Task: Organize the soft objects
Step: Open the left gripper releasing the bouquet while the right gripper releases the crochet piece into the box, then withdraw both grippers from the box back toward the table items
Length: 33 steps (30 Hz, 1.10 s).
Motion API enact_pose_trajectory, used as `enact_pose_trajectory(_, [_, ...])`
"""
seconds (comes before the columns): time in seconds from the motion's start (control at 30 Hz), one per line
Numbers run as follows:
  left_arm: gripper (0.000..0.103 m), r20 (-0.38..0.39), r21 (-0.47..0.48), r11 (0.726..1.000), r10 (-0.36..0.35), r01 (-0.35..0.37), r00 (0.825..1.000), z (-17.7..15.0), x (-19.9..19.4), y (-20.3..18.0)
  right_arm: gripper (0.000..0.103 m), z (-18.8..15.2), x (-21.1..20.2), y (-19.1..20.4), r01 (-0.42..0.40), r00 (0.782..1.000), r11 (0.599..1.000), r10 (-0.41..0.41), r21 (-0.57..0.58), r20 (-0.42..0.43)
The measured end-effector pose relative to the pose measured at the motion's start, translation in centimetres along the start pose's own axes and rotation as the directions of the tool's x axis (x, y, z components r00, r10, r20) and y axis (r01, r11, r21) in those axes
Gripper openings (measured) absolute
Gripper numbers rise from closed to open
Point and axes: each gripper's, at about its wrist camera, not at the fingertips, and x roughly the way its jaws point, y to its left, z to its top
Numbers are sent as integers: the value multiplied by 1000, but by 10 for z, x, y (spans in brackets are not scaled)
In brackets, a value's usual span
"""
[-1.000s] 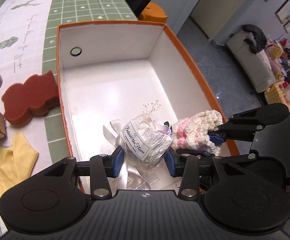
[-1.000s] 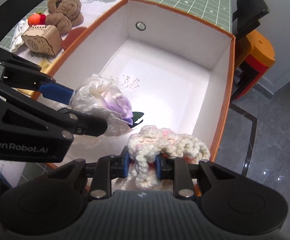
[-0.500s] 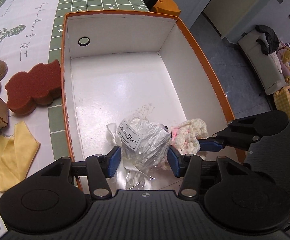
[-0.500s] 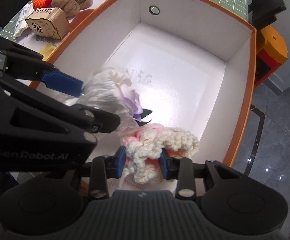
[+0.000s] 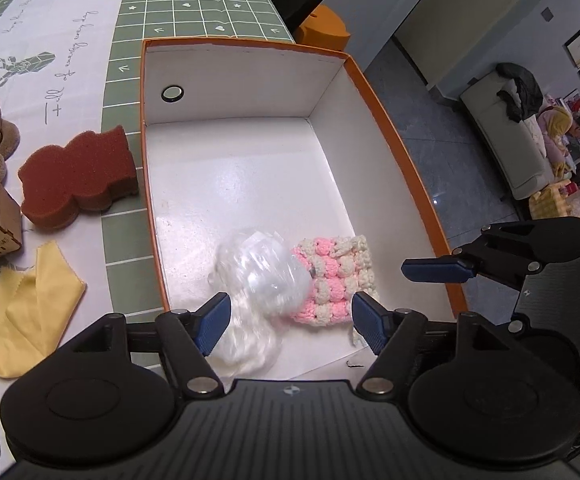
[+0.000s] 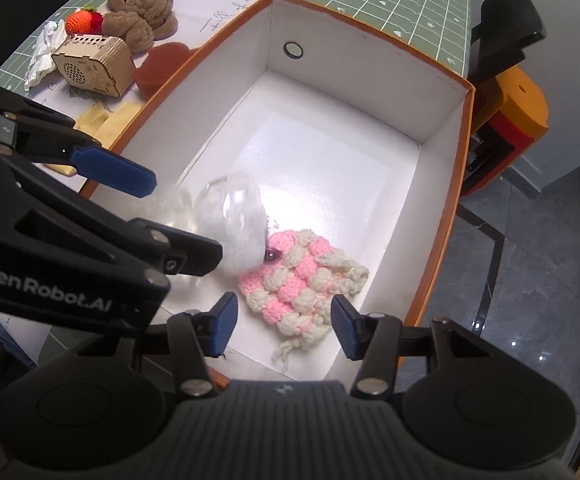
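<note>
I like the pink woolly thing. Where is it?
The pink-and-white crochet piece lies flat in the near end of the orange box, touching the plastic-wrapped flower on its left.

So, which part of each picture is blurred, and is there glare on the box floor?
Left wrist view: the wrapped flower is smeared by motion, while the crochet piece stays sharp; a soft glare lies on the box floor. Right wrist view: the same flower is blurred; the floor shines brightly beyond it.
</note>
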Motion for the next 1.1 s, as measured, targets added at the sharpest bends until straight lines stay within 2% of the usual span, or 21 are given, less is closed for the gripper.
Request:
enact_pose_trajectory(0.27, [81,89,15,999,-41,39,995,-11,-30,9,52,2,-12,17,34,999,999,-34,9,36])
enact_pose_trajectory(0.4, [80,211,60,998,-35,22,977,-28,-58,15,53,1,-31,36,64,991,998,-64,-1,115])
enact_pose_trajectory(0.5, [80,312,60,998,-30,12,949,-43,-79,29,60,-1,-47,57,86,976,996,-83,-6,200])
enact_pose_trajectory(0.7, [79,459,37,999,-18,1,888,-76,-108,66,61,-5,-64,105,110,927,994,-102,-3,362])
enact_pose_trajectory(0.8, [79,518,41,999,-6,-17,855,-94,-119,83,66,-9,-69,127,79,894,997,-78,17,441])
enact_pose_trajectory(0.9, [79,567,40,999,8,-37,824,-112,-128,99,67,-12,-67,148,19,856,999,-41,48,515])
enact_pose_trajectory(1.03, [79,612,18,998,42,-67,790,-138,-134,123,69,-17,-53,183,-15,814,998,-22,59,581])
enact_pose_trajectory(1.1, [79,622,-16,996,77,-86,779,-150,-134,138,69,-20,-43,197,-38,797,996,-16,77,603])
